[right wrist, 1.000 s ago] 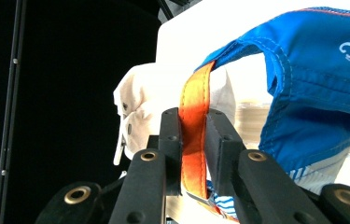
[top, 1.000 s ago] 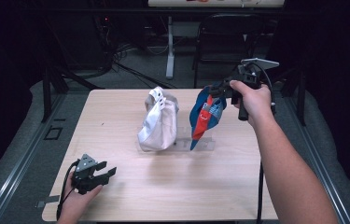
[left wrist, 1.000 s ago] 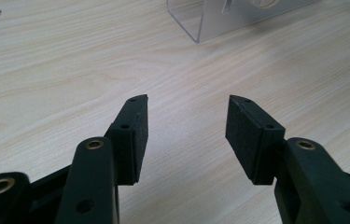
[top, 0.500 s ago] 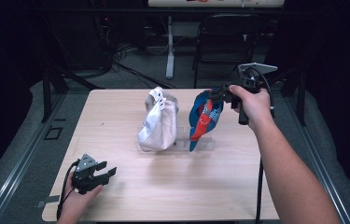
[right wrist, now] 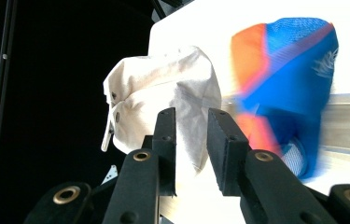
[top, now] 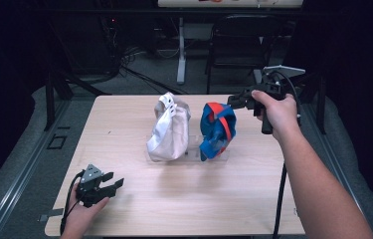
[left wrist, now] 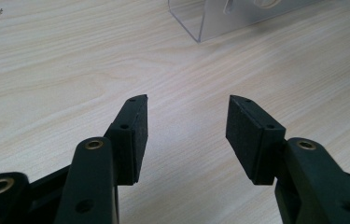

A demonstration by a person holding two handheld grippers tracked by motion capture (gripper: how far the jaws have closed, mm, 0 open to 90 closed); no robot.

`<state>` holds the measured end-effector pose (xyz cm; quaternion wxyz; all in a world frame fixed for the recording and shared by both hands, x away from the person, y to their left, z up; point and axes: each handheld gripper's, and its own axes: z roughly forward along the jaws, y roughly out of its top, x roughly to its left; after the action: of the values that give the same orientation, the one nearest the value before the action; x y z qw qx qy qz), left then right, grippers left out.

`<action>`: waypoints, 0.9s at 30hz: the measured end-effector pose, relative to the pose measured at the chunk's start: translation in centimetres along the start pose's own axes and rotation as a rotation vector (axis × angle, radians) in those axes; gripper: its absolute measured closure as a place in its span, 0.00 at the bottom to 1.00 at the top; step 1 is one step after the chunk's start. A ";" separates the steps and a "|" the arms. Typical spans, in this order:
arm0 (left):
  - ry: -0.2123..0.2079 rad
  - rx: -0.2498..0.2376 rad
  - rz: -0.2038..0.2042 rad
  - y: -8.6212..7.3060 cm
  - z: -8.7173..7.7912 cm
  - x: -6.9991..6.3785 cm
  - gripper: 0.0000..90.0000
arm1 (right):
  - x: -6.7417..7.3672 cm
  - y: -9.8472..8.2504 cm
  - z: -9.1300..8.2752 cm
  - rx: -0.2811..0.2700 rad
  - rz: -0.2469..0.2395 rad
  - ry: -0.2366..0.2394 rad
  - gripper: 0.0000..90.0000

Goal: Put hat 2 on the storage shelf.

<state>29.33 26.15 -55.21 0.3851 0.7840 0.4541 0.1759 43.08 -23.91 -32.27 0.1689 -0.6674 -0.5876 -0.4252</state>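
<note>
A pale wood-grain table [top: 139, 214] stands in a dim room, with dark floor around it, cables on the ground behind, a chair [top: 236, 47] and a white stand leg [top: 180, 55] beyond the far edge. Near the table's middle sits a clear plastic stand [top: 194, 154], and two caps rest on it side by side.

The blue and orange cap [top: 217, 130] is on the right end of the stand, leaning, its crown blue mesh with an orange band across the top and an orange strap running down it; in the right gripper view it is partly blurred. The white cap [top: 168, 128] just beside it to the left is cream cloth, slumped, with a strap and holes at its top.

The right gripper [top: 237, 101] is held in the air at the upper right of the blue and orange cap, its tips close beside the cap's top. Its jaws have just been parting (a narrow gap shows between the pads [right wrist: 221, 149]) and nothing is between them, so the cap is let go.

The left gripper [top: 116, 185] rests on the table near the front left corner, well apart from the caps, jaws spread wide over bare wood
</note>
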 end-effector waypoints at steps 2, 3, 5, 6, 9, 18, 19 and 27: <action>0.000 0.000 0.000 0.0 0.0 0.0 0.55 | 0.2 -0.2 -0.3 -0.002 -0.007 -0.010 0.82; 0.000 0.000 0.000 0.0 0.0 0.0 0.55 | 0.2 -0.2 -0.3 -0.002 -0.007 -0.010 0.82; 0.000 0.000 0.000 0.0 0.0 0.0 0.55 | 0.4 -0.3 -0.7 -0.008 -0.024 -0.014 0.81; 0.001 0.001 0.001 0.0 0.0 0.0 0.55 | 0.5 -0.4 -0.8 -0.007 -0.029 -0.018 0.81; 0.001 0.001 0.001 0.0 0.0 0.0 0.55 | 0.8 -0.7 -1.2 -0.013 -0.044 -0.035 0.78; 0.004 0.000 -0.007 0.0 -0.1 0.1 0.54 | 0.0 -2.4 -1.3 0.007 -0.081 -0.051 0.67; 0.004 0.000 -0.007 0.0 -0.1 0.1 0.54 | 0.0 -2.4 -1.3 0.007 -0.081 -0.051 0.67; 0.004 0.001 -0.006 -0.1 0.1 0.0 0.54 | -1.9 -5.2 -0.7 0.005 -0.106 -0.043 0.58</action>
<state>29.31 26.11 -55.29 0.3841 0.7825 0.4573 0.1762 38.07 -24.29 -34.73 0.1352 -0.6437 -0.6268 -0.4177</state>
